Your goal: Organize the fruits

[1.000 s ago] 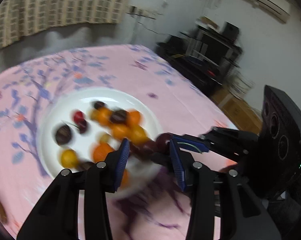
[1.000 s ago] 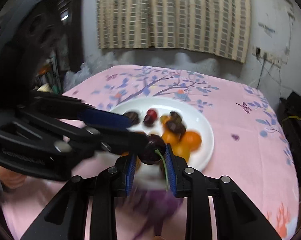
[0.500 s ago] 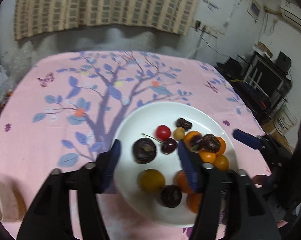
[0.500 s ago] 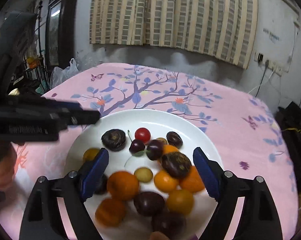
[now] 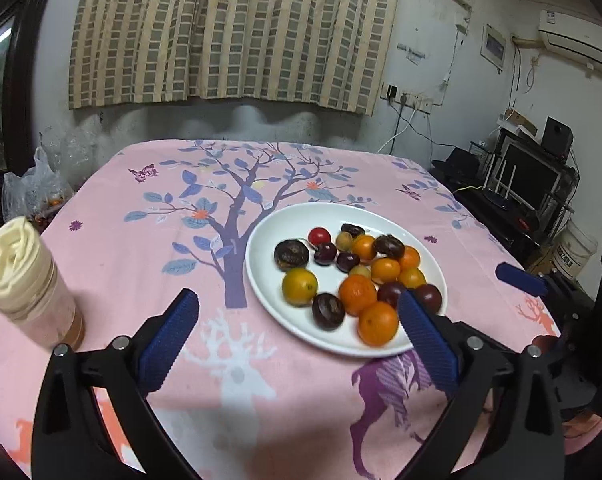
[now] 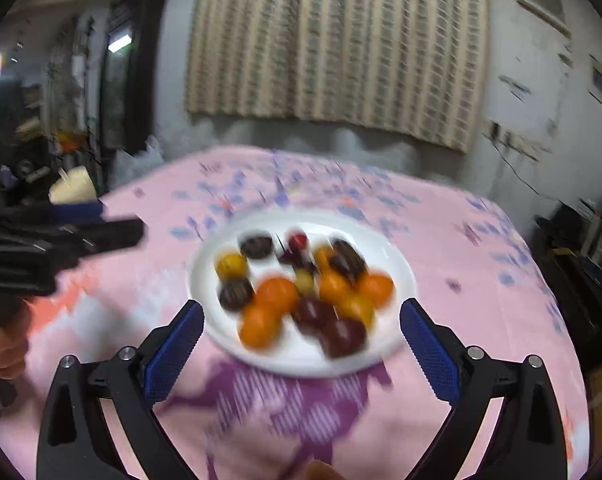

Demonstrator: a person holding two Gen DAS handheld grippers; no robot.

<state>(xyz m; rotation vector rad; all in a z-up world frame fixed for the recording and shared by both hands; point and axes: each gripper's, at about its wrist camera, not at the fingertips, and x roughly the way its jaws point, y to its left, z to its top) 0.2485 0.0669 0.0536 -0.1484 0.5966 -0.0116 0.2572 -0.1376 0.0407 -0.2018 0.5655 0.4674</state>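
A white plate (image 5: 269, 296) on the pink tablecloth holds several fruits: oranges (image 5: 357, 294), dark plums (image 5: 291, 255), cherries (image 5: 325, 253) and a red cherry tomato (image 5: 319, 236). My left gripper (image 5: 301, 340) is open and empty, raised near the plate's near edge. My right gripper (image 6: 301, 344) is open and empty, above the near rim of the same plate (image 6: 209, 320); that view is blurred. The right gripper's blue fingertip (image 5: 521, 284) shows at the right in the left wrist view. The left gripper's body (image 6: 41, 252) shows at the left in the right wrist view.
A plastic jar with a cream lid (image 5: 25, 280) stands at the table's left edge. Plastic bags (image 5: 33, 192) sit beyond the table's left corner. A shelf with electronics (image 5: 533, 184) stands to the right. A curtain (image 5: 229, 32) hangs behind.
The right gripper let go of the dark cherry and opened wide. Both grippers drew back from the plate and opened; the left view swung left, bringing the jar into sight.
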